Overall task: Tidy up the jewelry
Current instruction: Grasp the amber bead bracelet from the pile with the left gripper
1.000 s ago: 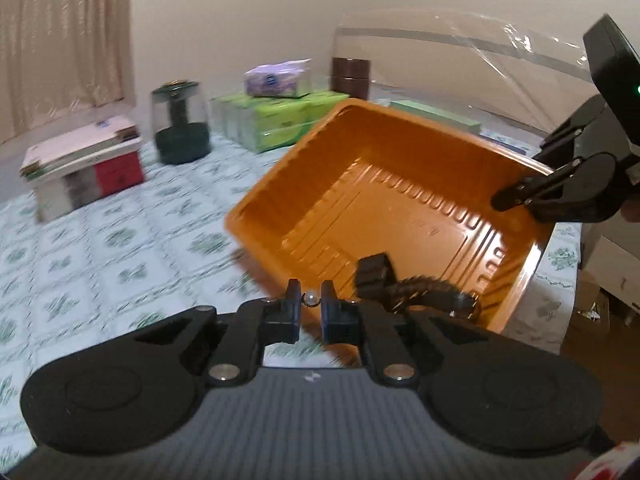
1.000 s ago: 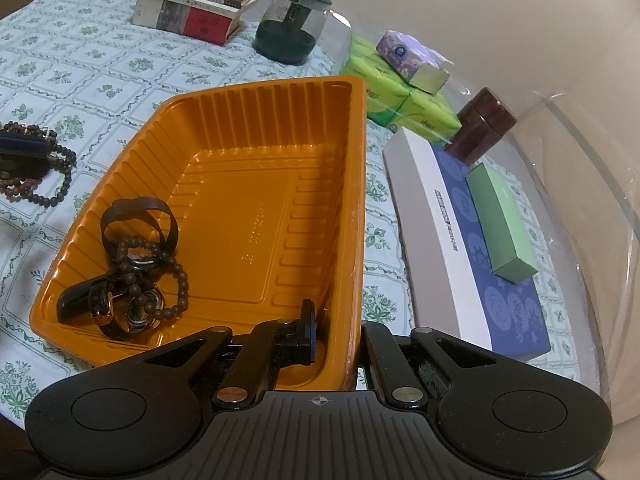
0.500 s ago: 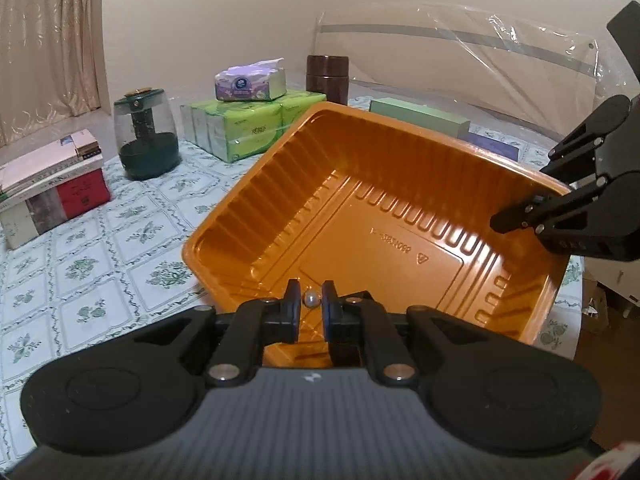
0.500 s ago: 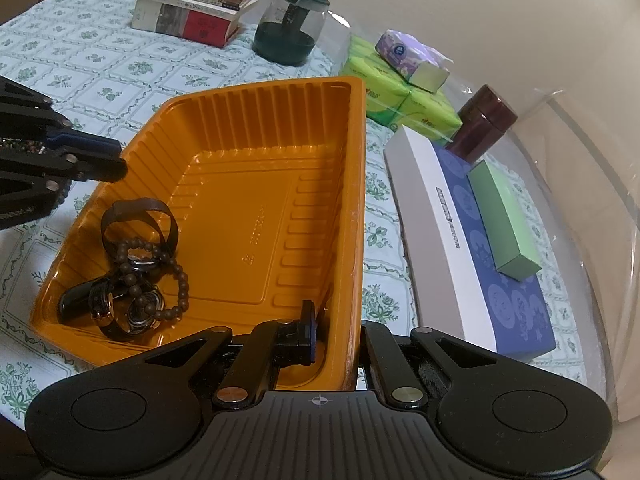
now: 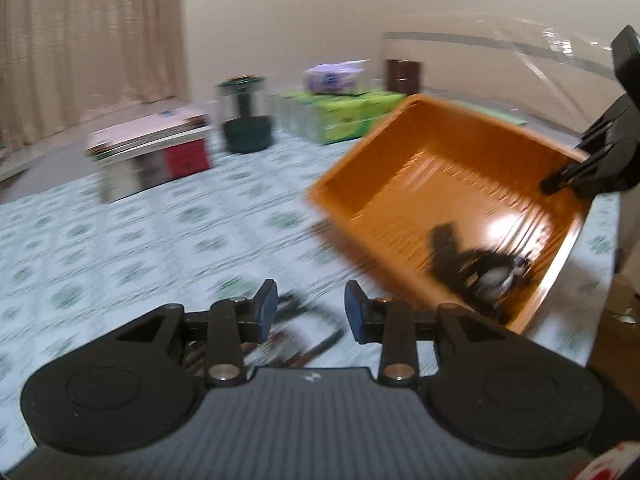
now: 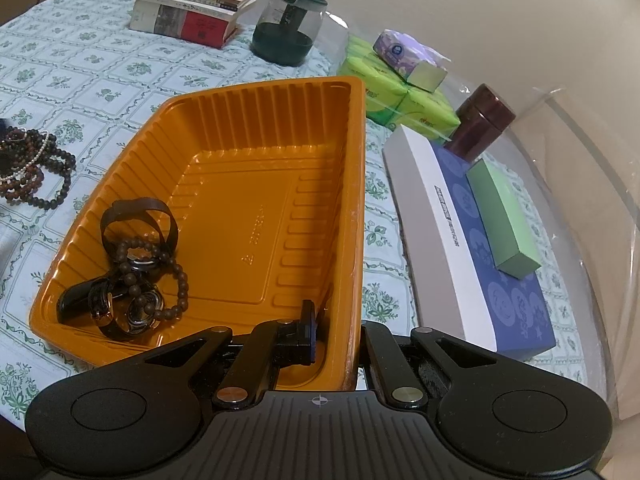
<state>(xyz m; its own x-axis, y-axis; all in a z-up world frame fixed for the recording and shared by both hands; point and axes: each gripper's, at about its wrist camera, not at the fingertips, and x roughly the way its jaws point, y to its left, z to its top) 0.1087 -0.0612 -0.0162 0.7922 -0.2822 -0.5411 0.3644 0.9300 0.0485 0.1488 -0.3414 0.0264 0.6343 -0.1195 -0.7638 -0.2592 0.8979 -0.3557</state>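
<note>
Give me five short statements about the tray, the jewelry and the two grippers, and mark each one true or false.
1. The right gripper is clamped on the wall of the orange tray. True.
2. The tray is empty. False: a watch and a dark bead bracelet lie in one corner.
3. A heap of bead bracelets lies on the tablecloth outside the tray. True.
4. The left gripper pinches a pearl. False: its jaws are opening with nothing between them.
5. The brown jar stands inside the tray. False: it stands outside, by the green tissue packs.
</note>
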